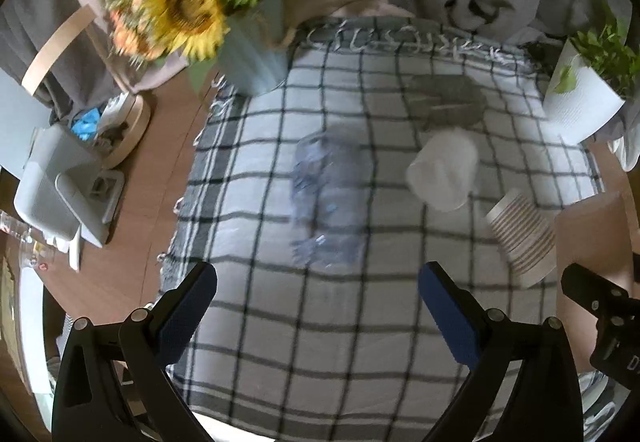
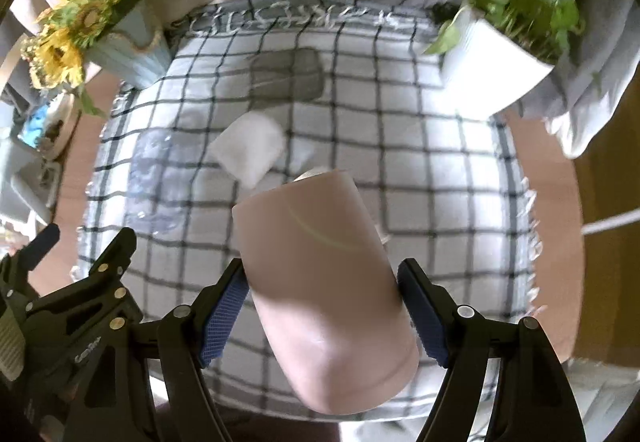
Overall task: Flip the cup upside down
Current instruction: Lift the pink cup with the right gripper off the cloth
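Cup [image 2: 320, 282] clamped in right tool [image 2: 324, 306], unlabelled

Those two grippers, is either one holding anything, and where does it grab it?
The right gripper clamps the pink cup by its side walls, near the closed end. The left gripper is open and holds nothing.

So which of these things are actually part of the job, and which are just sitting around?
Part of the job:
pink cup, held in the right claw
left claw, open, holding nothing

Just sitting around:
clear cup
white cup
striped cup
sunflowers
plant
cloth
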Tool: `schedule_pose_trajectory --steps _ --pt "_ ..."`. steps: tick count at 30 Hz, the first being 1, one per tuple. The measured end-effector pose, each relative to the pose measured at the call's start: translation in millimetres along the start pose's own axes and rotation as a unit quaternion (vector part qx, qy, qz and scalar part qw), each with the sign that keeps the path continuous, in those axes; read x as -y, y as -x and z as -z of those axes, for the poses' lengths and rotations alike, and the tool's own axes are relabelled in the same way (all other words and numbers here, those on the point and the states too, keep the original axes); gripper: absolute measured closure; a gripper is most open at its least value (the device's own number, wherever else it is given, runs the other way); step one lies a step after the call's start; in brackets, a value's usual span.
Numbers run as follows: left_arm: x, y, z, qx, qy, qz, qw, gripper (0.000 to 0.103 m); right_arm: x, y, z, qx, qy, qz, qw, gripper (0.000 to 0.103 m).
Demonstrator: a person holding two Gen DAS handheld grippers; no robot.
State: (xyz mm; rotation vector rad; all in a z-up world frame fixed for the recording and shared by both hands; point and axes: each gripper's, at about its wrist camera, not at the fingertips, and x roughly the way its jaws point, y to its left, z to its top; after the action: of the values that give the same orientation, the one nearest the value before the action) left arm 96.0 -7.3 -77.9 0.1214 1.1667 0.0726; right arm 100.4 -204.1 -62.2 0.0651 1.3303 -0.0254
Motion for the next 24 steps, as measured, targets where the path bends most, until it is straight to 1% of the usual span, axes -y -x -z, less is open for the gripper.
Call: schedule_pose_trajectory --steps 4,7,11,15,18,20,24 --pt "-26 -13 11 -0.018 0.002 -0.001 0.9998 0.0 -20 -16 15 -0.009 -0.024 -0.024 0.999 0.027" --pt "-43 -22 17 -0.031 0.005 -0.006 0.9995 0.0 -35 -37 25 -0.028 -0.053 -0.05 0.997 0.027" --pt "-59 -39 26 -0.053 -0.013 -0.011 0.9984 0.0 -51 -60 35 -0.055 -0.072 -0.078 0.993 0.027" --pt "-69 -53 32 -0.074 -0.019 -0.01 0.997 0.0 -63 -76 40 -0.069 -0.091 -0.09 0.989 0.027" --pt "-73 -60 35 -0.082 -0.022 -0.012 0.9963 0.0 -68 -89 43 -0.084 -0.112 -0.102 0.985 0.027" --pt "-74 -63 36 -0.086 -0.026 -0.016 0.9958 0.0 -71 -97 45 -0.091 -0.126 -0.111 0.982 0.027" --pt "-75 -67 36 -0.088 -0.031 -0.02 0.9955 0.0 -69 -108 47 -0.092 -0.154 -0.111 0.977 0.027"
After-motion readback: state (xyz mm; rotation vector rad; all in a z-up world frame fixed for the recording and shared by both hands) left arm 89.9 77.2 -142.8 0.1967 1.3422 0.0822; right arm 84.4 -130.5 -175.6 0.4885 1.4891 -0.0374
